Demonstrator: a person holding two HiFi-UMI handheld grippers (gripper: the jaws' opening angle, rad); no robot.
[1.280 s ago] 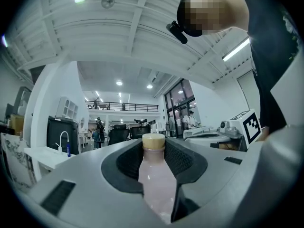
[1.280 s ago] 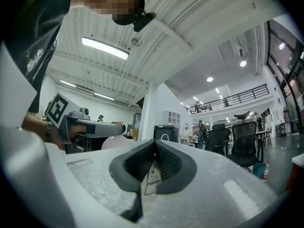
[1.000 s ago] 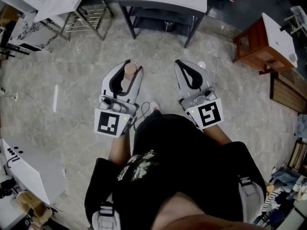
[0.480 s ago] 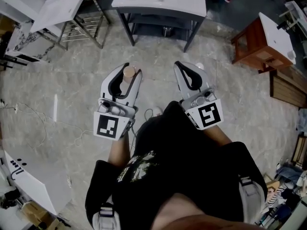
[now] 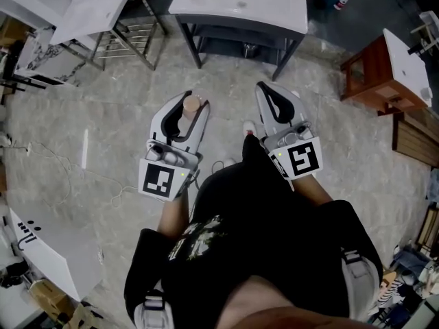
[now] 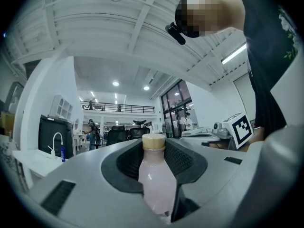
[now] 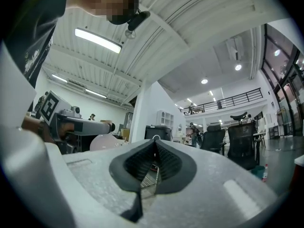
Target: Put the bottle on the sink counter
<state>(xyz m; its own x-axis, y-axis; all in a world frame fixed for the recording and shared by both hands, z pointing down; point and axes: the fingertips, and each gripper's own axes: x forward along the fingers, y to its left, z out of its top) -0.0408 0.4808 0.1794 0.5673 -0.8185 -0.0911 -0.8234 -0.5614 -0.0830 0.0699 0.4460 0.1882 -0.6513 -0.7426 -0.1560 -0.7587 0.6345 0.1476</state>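
- The left gripper (image 5: pixel 192 100) is clamped on a pale pink plastic bottle with a tan round cap (image 6: pixel 156 182), which stands upright between its jaws, held above the grey marbled floor (image 5: pixel 103 115)
- The right gripper (image 5: pixel 273 92) has its jaws pressed together with nothing between them
- The white sink counter on a dark metal frame (image 5: pixel 288 18) stands ahead, well apart from the bottle
- As I judge it, the pick-up is done; what is left is reaching the counter, setting the bottle down upright and letting go
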